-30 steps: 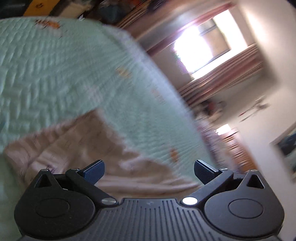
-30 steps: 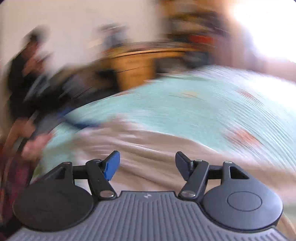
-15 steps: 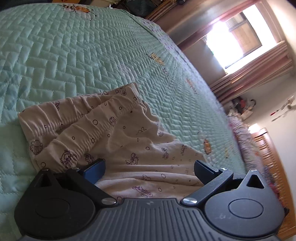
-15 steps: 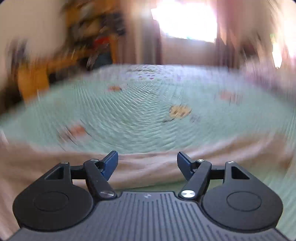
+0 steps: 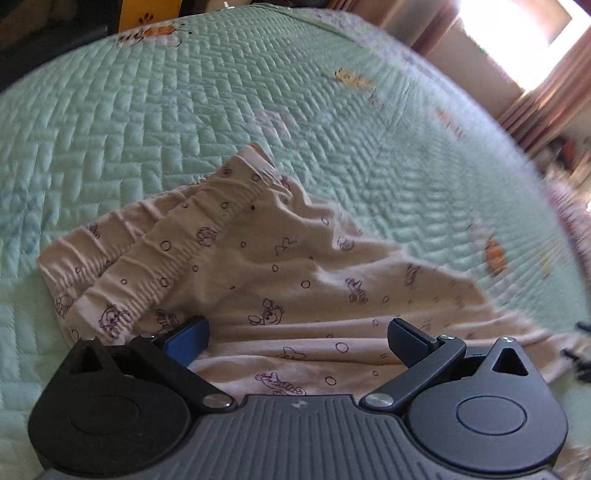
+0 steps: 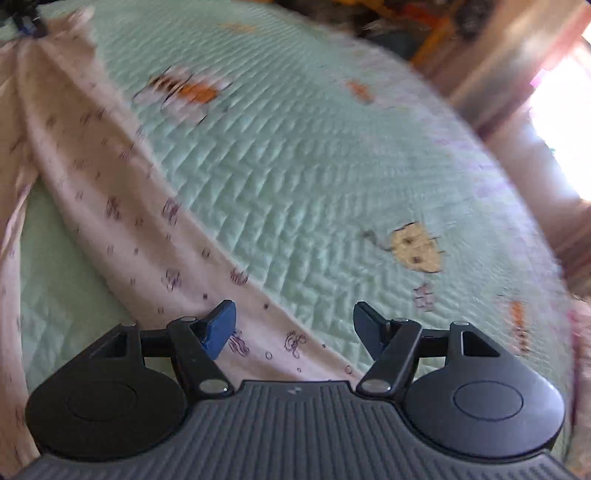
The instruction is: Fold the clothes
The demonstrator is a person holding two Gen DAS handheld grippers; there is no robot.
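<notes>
Pale pink printed trousers (image 5: 280, 266) lie on a mint quilted bedspread (image 5: 184, 110). In the left wrist view their gathered elastic waistband (image 5: 155, 258) sits at the left, and my left gripper (image 5: 295, 341) hovers open just above the cloth near the waist. The right wrist view shows one long leg (image 6: 122, 206) running from the top left down to the bottom centre. Over that leg's lower end my right gripper (image 6: 293, 325) is open, with nothing between its fingers. A second strip of the cloth (image 6: 11, 258) lies along the left edge.
The bedspread (image 6: 332, 184) carries small embroidered motifs, one orange (image 6: 192, 88) and one tan (image 6: 417, 247). A bright window (image 5: 535, 44) with curtains is at the far right. Blurred furniture (image 6: 406, 22) stands beyond the bed's far edge.
Both grippers have swung down toward the bed: the left has settled over the waistband end, the right has moved from the open quilt to the leg's end. Both stay open.
</notes>
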